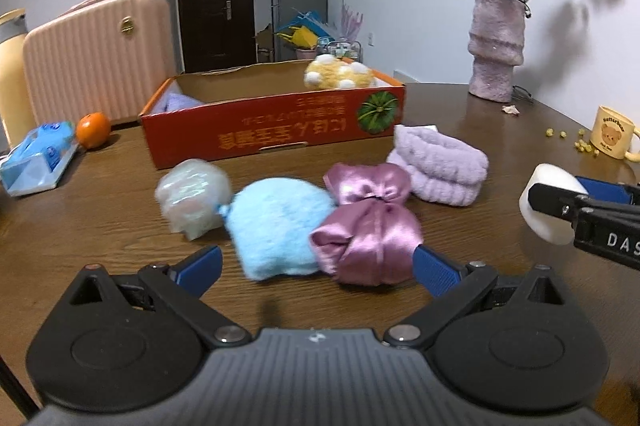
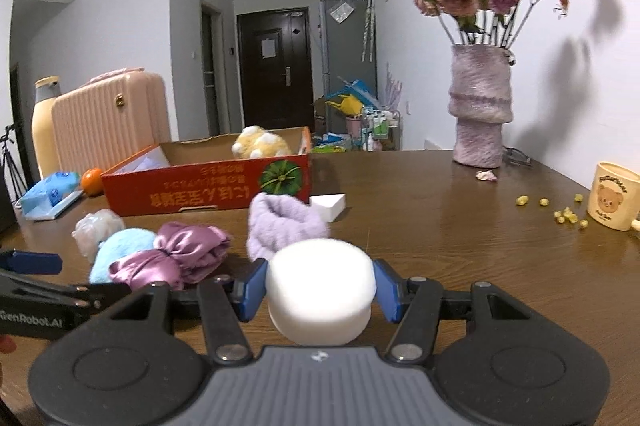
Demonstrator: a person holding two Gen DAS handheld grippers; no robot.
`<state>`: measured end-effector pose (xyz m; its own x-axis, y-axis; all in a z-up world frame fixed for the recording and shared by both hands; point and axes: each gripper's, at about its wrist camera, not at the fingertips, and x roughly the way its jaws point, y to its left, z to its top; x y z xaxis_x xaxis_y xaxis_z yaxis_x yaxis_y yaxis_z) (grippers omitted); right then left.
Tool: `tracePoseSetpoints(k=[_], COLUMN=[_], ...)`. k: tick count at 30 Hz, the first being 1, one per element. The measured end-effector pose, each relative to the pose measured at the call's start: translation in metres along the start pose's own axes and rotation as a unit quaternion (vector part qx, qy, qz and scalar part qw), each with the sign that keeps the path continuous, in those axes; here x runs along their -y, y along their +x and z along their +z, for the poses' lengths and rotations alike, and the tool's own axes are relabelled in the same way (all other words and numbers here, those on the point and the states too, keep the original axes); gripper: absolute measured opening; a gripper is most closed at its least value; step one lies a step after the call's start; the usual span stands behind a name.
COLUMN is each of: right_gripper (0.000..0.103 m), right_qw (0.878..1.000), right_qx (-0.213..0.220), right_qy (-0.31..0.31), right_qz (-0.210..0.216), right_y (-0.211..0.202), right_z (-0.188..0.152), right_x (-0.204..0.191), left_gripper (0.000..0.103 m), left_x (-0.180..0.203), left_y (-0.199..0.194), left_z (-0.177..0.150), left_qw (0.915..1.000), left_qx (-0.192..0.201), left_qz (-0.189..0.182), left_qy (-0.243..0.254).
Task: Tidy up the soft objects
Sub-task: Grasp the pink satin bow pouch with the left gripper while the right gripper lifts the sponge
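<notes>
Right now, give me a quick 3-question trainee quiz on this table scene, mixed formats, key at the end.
1. True or false: the right gripper is shut on the white foam cylinder.
2. Which soft item already sits in the orange cardboard box? A) pink satin bow B) yellow plush with white spots C) lilac fuzzy band
3. Fill in: the left gripper is ____, its blue pads on either side of the light blue plush and the pink satin bow.

Key
1. True
2. B, the yellow plush; the lilac fuzzy band lies on the table.
3. open
</notes>
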<state>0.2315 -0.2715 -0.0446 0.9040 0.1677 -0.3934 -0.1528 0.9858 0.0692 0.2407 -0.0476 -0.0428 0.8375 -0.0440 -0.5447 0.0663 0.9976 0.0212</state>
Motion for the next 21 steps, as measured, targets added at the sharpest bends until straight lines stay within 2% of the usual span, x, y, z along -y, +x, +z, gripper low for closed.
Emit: tracePoseSetpoints(k=[9, 18, 20, 21], right_gripper=[0.056, 0.056, 0.056, 0.056], right_qw=[0.999, 1.000, 1.000, 1.000], right_qx=[0.006, 0.005, 0.003, 0.002], right_qy=[0.023, 0.024, 0.025, 0.026], right_qz=[-0.021, -0.004, -0.003, -0.003], right_y=[-0.005, -0.007, -0.006, -0.006], right_z=[0.001, -0.001, -0.001, -0.001], right_x=[0.026, 0.027, 0.027, 0.028], left_gripper=[0.103, 0.103, 0.100, 0.091], left_x=[0.033, 0.047, 0.048, 0.047], left_y=[0.020, 0.043, 0.046, 0.048], left_z=[0.009, 0.018, 0.020, 0.021], left_qw=[0.9998, 0.9995, 0.9994, 0.9994], left_qx=[0.000, -0.004, -0.006, -0.009], left_qz=[0.002, 0.011, 0.011, 0.009], left_qy=[0.019, 0.031, 0.032, 0.032])
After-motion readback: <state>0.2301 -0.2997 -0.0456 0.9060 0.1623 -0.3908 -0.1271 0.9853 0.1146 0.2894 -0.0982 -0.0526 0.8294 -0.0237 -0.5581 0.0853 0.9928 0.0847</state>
